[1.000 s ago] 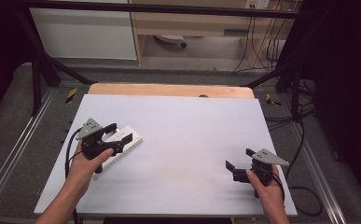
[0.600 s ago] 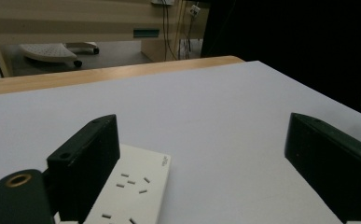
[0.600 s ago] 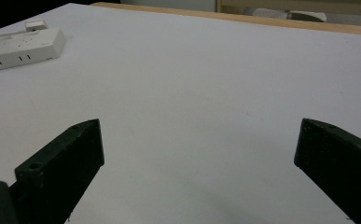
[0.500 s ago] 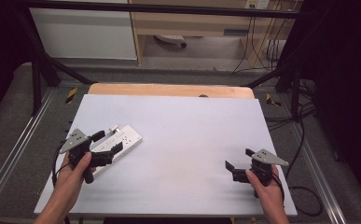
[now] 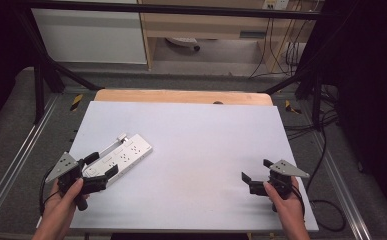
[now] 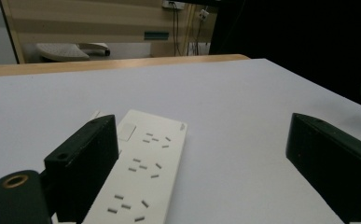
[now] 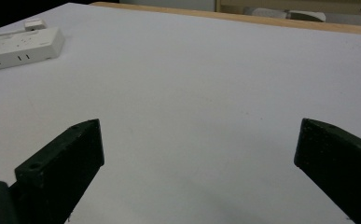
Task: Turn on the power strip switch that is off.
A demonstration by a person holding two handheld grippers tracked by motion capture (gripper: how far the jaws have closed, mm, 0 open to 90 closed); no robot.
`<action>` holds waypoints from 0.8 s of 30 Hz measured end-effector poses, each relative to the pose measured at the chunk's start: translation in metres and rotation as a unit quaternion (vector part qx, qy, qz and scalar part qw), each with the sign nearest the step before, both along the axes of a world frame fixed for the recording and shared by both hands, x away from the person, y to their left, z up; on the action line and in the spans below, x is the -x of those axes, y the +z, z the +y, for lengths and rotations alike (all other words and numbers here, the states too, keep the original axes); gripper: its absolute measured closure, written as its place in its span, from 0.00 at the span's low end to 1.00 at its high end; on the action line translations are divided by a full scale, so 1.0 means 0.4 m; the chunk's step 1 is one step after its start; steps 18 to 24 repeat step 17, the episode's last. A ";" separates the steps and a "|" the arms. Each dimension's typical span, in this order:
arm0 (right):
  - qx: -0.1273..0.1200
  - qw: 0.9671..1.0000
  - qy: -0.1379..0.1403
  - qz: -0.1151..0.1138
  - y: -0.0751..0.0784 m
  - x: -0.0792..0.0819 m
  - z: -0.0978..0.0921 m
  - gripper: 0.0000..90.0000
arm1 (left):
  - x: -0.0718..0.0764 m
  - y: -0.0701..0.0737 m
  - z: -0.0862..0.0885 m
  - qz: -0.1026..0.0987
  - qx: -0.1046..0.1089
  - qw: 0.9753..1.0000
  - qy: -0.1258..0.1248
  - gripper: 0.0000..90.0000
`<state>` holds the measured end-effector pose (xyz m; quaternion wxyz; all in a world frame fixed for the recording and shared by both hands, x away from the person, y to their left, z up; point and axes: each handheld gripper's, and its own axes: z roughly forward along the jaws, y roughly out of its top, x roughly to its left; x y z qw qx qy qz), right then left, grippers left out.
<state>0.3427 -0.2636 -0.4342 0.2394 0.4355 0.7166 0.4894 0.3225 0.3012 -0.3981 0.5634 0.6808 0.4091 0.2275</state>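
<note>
The left gripper (image 5: 99, 170) is held low at the near left edge of the table (image 5: 201, 130) with its jaws spread wide, and the white power strip (image 5: 118, 157) lies flat just ahead of it, its near end beside the left jaw and partly hidden behind it in the left gripper view, not clamped. The right gripper (image 5: 256, 176) sits well apart at the near right, jaws likewise spread over bare tabletop, the strip far off to its forward left

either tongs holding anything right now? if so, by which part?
Nothing is held. The left tongs are open at the near end of the white power strip, which lies flat on the table. The right tongs are open over bare table.
</note>
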 end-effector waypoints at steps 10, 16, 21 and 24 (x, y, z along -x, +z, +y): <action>0.002 1.000 -0.005 0.002 -0.001 -0.001 -0.005 0.02 | 0.038 -0.052 0.047 0.009 -0.016 1.000 0.008 0.11; 0.016 1.000 -0.017 0.017 -0.011 -0.007 -0.011 0.02 | 0.057 -0.075 0.084 0.013 -0.001 0.999 0.032 0.11; 0.026 0.999 -0.022 0.027 -0.018 -0.011 -0.009 0.02 | 0.058 -0.074 0.086 0.011 0.001 0.999 0.033 0.11; 0.026 0.999 -0.022 0.027 -0.018 -0.011 -0.009 0.02 | 0.058 -0.074 0.086 0.011 0.001 0.999 0.033 0.11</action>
